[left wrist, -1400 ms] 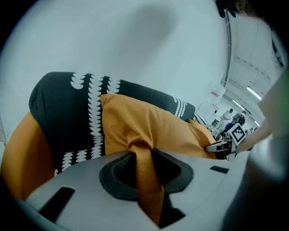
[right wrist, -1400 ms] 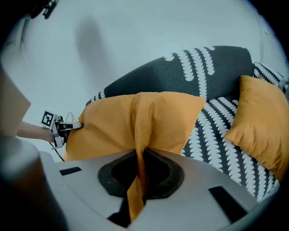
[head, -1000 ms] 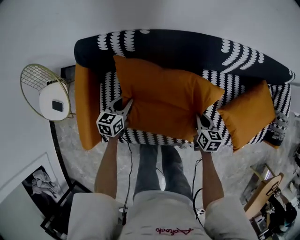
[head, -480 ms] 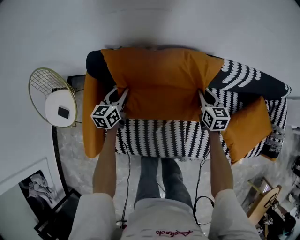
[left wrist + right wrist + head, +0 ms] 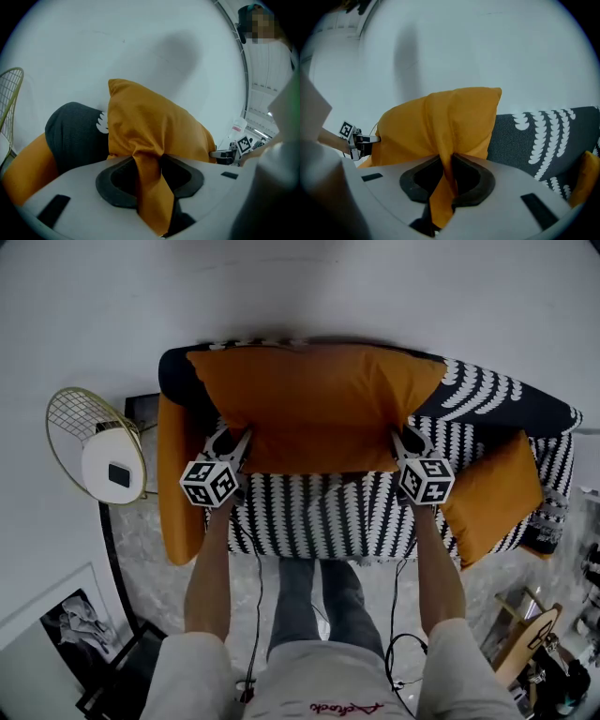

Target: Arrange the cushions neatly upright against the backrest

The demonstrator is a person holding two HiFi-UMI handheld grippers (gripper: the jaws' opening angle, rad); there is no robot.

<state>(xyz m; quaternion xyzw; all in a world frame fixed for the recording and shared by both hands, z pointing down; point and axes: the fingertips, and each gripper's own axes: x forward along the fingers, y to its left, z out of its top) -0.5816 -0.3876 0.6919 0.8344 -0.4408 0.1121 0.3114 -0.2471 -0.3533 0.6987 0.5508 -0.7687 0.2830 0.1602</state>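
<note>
The left gripper (image 5: 229, 441) is pinching the lower left corner of the large orange cushion (image 5: 314, 409). Its jaws have just been easing apart, with fabric bunched between them. The cushion, wide and smooth, is standing upright against the black-and-white sofa backrest (image 5: 497, 390). The right gripper (image 5: 409, 442) is nipping the opposite corner, its jaws likewise having just been loosening.

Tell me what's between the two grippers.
The large orange cushion spans it in the head view; left gripper and right gripper pinch its lower corners, jaws just now opening.
</note>
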